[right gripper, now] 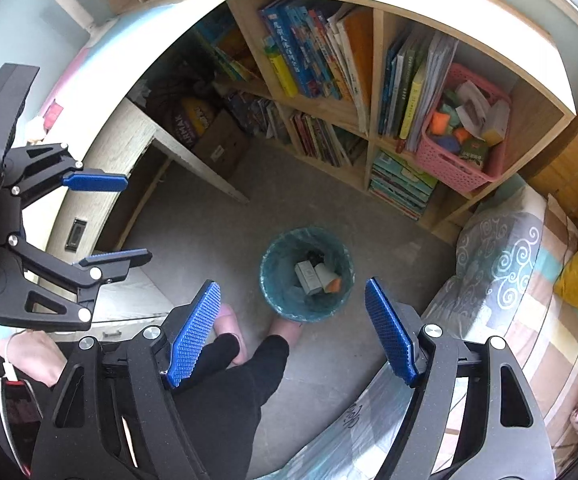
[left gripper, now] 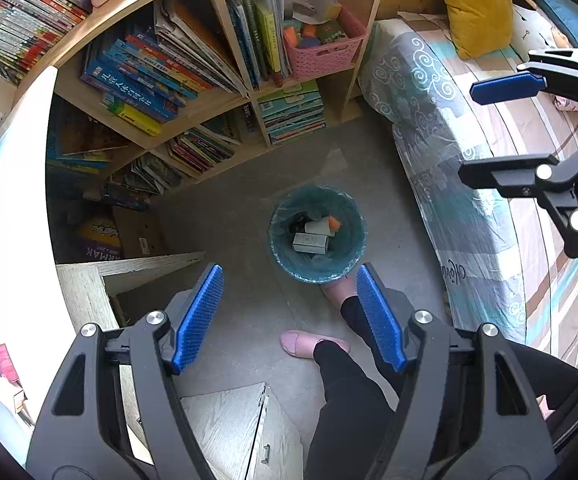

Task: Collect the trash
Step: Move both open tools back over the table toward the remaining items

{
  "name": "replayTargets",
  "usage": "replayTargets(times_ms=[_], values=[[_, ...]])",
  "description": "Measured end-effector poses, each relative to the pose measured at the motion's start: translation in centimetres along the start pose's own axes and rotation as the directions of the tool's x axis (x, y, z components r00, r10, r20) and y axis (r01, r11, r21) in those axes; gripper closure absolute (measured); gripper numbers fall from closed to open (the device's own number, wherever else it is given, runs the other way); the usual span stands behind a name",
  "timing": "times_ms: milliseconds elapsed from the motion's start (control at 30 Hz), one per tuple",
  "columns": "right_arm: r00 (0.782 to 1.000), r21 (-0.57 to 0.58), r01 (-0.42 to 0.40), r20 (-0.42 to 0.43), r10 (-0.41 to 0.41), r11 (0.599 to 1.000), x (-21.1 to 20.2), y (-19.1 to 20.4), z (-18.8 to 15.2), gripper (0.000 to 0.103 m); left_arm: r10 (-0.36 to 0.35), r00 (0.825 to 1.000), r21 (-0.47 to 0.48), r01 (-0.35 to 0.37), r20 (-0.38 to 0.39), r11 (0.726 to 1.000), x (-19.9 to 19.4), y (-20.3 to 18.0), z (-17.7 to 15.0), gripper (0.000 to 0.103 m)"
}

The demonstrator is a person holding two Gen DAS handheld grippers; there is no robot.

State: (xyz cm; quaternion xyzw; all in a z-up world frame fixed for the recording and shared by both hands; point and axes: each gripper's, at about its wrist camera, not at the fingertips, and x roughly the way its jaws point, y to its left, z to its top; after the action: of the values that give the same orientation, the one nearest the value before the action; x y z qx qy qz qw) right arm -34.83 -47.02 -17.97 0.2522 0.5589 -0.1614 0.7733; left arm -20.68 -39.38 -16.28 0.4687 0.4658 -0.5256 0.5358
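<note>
Both claws hang with jaws spread and nothing between the blue pads: the left gripper [left gripper: 289,316] and the right gripper [right gripper: 293,332] each point down at the floor. Just below them stand the person's slippered feet [left gripper: 309,344]. Just beyond the fingertips sits the trash bin [left gripper: 317,236], teal-lined, holding small boxes [left gripper: 309,242] and an orange scrap [left gripper: 334,223]. Farther off rises the bookshelf [left gripper: 225,104], with a pink basket [left gripper: 323,50].

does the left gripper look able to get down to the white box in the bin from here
Probably yes: the left gripper hangs open and empty above the trash bin, whose mouth is uncovered, and the white box lies on top.
</note>
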Motion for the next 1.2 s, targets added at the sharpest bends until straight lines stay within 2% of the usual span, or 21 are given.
replayTargets(times_ms=[367, 733, 967, 1200], values=[[1.000, -0.095, -0.023, 0.007, 0.024, 0.995, 0.2, 2.5, 1.6, 0.028, 0.033, 0.999, -0.088, -0.031, 0.020, 0.996, -1.7, 2.5, -2.1, 0.036], [0.997, -0.297, -0.059, 0.021, 0.069, 0.953, 0.3, 9.4, 5.6, 0.026, 0.094, 0.995, -0.231, -0.084, 0.033, 0.969, -4.2, 8.2, -7.7, 0.033], [0.994, -0.452, -0.089, 0.013, 0.107, 0.888, 0.9, 15.6, 8.6, 0.023, 0.157, 0.987, -0.378, -0.139, 0.018, 0.915, -5.9, 13.1, -13.7, 0.032], [0.990, -0.595, -0.119, -0.012, 0.139, 0.795, 2.1, 23.1, 11.2, 0.020, 0.213, 0.977, -0.520, -0.190, -0.016, 0.833, -7.4, 17.6, -20.7, 0.031]])
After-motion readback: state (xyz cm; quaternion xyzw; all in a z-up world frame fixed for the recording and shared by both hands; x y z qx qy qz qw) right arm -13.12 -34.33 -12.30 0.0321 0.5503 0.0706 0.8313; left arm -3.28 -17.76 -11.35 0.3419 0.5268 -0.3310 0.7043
